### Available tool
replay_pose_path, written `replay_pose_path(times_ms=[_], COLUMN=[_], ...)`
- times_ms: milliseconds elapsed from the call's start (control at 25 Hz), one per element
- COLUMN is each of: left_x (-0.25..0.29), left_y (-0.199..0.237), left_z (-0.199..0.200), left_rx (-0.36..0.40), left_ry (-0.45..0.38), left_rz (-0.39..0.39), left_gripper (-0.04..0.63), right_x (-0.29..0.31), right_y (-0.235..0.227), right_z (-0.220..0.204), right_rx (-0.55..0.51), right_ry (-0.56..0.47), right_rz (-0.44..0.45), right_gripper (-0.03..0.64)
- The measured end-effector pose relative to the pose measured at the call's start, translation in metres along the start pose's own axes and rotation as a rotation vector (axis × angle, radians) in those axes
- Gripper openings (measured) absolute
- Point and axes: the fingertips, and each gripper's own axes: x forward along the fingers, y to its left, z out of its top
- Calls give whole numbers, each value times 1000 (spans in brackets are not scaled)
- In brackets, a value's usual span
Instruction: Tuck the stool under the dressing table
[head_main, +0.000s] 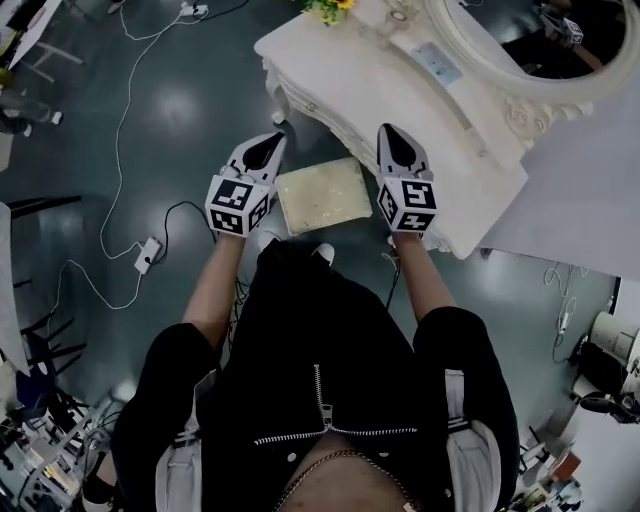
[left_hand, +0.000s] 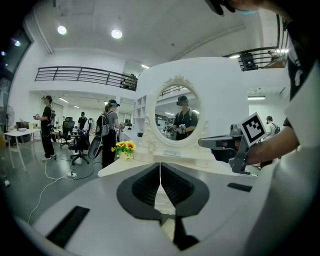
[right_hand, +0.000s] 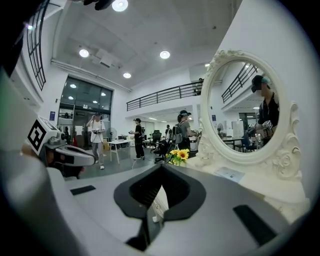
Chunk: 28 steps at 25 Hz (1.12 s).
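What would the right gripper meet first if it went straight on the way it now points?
Most likely the dressing table: in the head view the right gripper points at its front edge, with nothing between. Height is unclear, so it might pass just over the top.

A big open-plan lab hall — glossy grey floor strewn with cables, a railed mezzanine, recessed ceiling lights, a desk, office chairs — and other people standing about.

Cream-white showing on dressing table; pale gold on stool; black-white squares marking left gripper, right gripper; flowers glowing yellow.
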Motion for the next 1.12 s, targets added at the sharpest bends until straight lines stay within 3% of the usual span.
replay_pose_path(times_ms=[200,440,800,1120], left_x=[-6,-3,-5,-8], left_y=[26,45,32,16], left_z=[-11,-53,-173,-243], left_rx=[-39,-122,-315,-419], left_ry=[9,53,184,217], left_rz=[58,76,50,39], left_gripper=[21,21,23,25], right_x=[24,45,30,7], right_y=[18,30,42,39], right_z=[-3,-24,-114,-184], right_rx=[-7,-20,13,73], right_ry=[18,68,212,290], right_rz=[59,95,105,91], right_gripper=[8,8,7,6])
